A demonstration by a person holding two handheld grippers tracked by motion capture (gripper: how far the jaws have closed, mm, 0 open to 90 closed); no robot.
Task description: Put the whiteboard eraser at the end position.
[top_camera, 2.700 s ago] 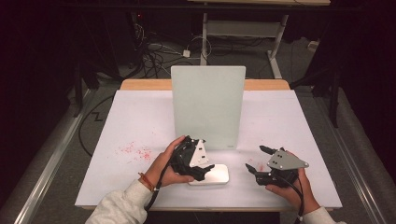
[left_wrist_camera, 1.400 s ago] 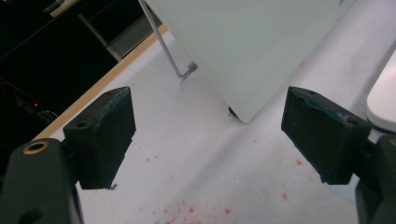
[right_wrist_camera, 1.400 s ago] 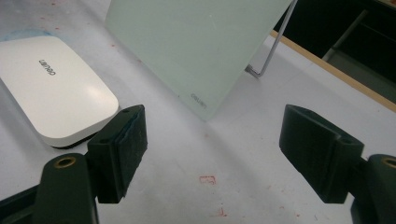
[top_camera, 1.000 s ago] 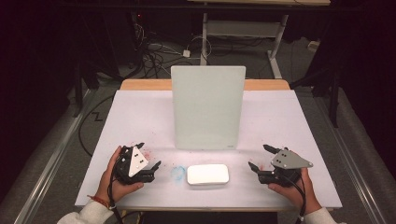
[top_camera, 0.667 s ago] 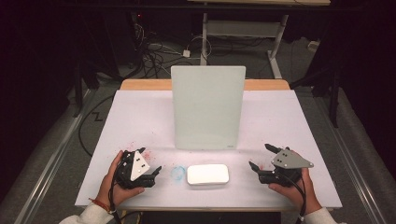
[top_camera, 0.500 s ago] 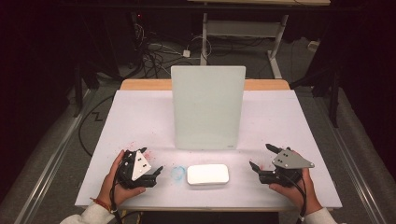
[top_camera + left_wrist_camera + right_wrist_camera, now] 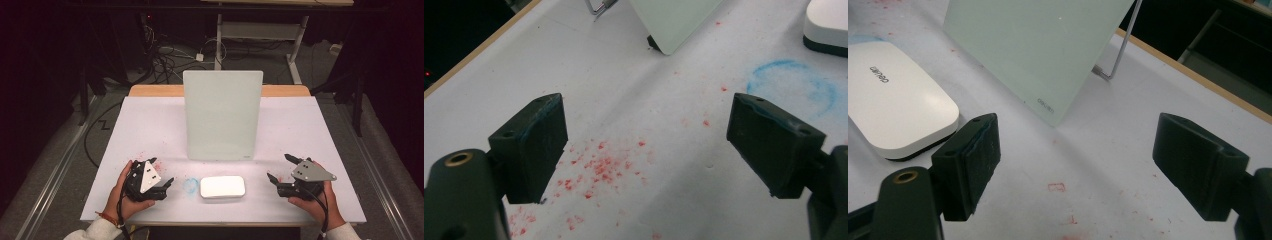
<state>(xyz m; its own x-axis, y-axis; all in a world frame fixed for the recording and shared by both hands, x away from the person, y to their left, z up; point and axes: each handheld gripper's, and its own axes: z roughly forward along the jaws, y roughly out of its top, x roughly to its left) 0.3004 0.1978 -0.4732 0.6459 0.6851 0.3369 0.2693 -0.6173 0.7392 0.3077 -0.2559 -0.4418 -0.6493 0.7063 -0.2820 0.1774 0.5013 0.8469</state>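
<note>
A white eraser (image 7: 222,186) lies flat near the table's front edge, with nothing holding it. It also appears at the left of the right gripper view (image 7: 893,95) and at the top corner of the left gripper view (image 7: 829,22). My left gripper (image 7: 162,172) rests left of it, open and empty, its jaws wide apart (image 7: 646,145) over red specks (image 7: 599,167). My right gripper (image 7: 279,166) stands right of the eraser, open and empty (image 7: 1075,165). A pale green glass board (image 7: 223,115) stands upright behind the eraser.
A blue chalky ring (image 7: 190,185) marks the white table (image 7: 150,125) just left of the eraser. A thin wire stand (image 7: 1120,50) props the board from behind. Cables and a desk frame lie on the dark floor beyond the table.
My left gripper, which was over the eraser 2.7 s ago, has left it and moved to the left. In the last second both grippers have barely moved.
</note>
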